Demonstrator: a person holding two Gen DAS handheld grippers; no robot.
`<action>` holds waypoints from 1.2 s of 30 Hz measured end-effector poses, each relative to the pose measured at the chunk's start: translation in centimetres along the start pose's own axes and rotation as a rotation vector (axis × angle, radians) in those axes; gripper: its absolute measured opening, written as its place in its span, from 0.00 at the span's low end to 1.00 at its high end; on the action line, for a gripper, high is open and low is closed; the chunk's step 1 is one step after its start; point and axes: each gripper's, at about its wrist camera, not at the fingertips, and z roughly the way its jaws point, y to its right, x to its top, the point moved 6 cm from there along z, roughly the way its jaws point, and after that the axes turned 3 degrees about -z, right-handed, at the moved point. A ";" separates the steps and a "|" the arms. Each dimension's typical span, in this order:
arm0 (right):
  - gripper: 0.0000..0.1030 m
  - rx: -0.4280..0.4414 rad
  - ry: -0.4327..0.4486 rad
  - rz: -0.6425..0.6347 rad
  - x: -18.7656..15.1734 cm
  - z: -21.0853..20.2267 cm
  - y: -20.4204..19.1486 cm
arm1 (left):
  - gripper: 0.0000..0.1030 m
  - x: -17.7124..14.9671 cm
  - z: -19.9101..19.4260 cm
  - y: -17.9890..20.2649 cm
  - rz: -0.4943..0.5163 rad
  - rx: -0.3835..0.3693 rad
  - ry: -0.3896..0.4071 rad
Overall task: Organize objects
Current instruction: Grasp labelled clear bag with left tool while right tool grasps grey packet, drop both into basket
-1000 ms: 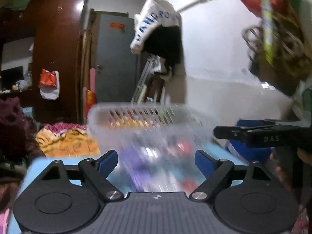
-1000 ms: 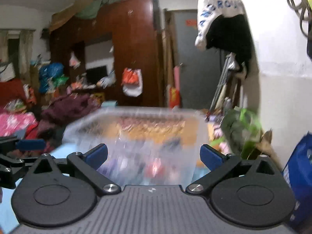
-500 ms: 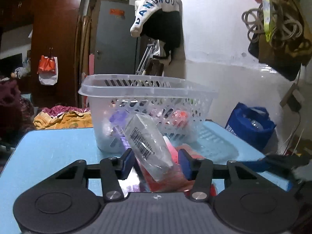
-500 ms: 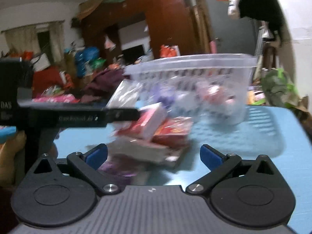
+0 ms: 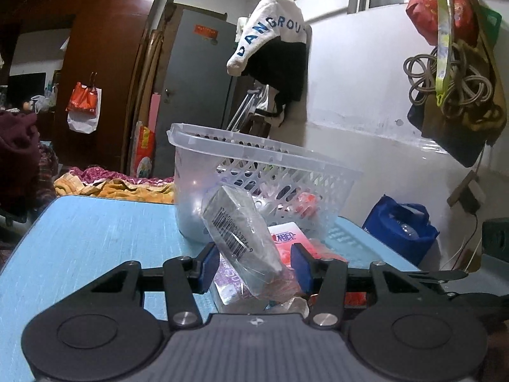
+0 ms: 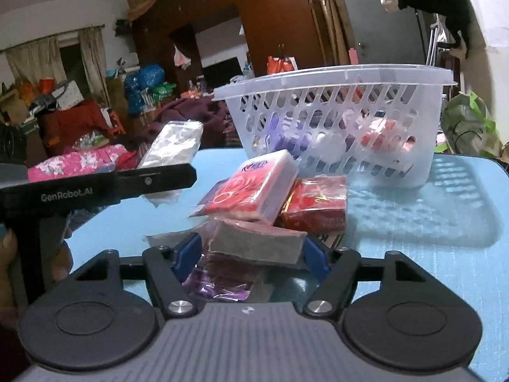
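My left gripper points almost level over the blue table, tipped slightly down toward the pile of packets. Its jaws are drawn in on a clear-wrapped grey packet with a barcode on its side; the packet stands tilted between the blue pads, its top leaning left toward the basket, and both pads look pressed against its wrapper. From the right wrist view the same packet sticks up above the left gripper's black finger, and a hand shows at the far left under that gripper's body.

Behind the held packet a pink packet and a purple-printed one lie on the table, just in front of the clear plastic basket. The basket stands upright on the table with more packets showing through its slotted wall.

My right gripper is angled a bit more steeply down at the near edge of the pile. Its jaws have just been closing and now bracket a flat brownish packet in clear wrap, with the blue pads at its two ends; I cannot tell whether they are pressing on it. Under it lies a purple foil packet. Beyond it a red and white tissue packet leans on a red box, both resting between the gripper and the basket. A blue bag sits past the table's right edge, by the white wall.
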 end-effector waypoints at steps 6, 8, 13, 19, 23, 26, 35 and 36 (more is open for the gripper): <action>0.68 -0.019 0.081 -0.040 -0.3 -2.2 -0.3 | 0.52 -0.4 -0.9 0.5 0.017 -0.025 0.035; 0.68 -0.075 0.111 -0.075 -0.3 -3.0 -0.2 | 0.52 -0.5 -1.0 0.6 0.028 -0.035 0.044; 0.68 -0.105 0.167 -0.068 -0.4 -4.6 1.3 | 0.52 -0.8 -0.9 0.7 0.027 -0.067 0.047; 0.68 -0.115 0.264 -0.084 2.8 -6.2 1.7 | 0.52 1.1 -1.6 1.3 0.026 -0.104 0.105; 0.68 -0.187 0.382 -0.184 9.0 -6.6 1.7 | 0.52 6.9 -0.3 2.1 0.027 -0.132 0.138; 0.68 -0.236 0.371 -0.237 13.8 -4.3 3.2 | 0.52 11.5 2.8 2.7 0.021 -0.085 0.122; 0.97 -0.336 0.294 -0.295 16.3 2.9 6.4 | 0.86 14.2 10.5 2.5 0.054 0.108 0.051; 1.00 -0.355 0.293 -0.287 15.9 2.7 6.5 | 0.87 14.1 10.3 2.3 0.056 0.126 0.062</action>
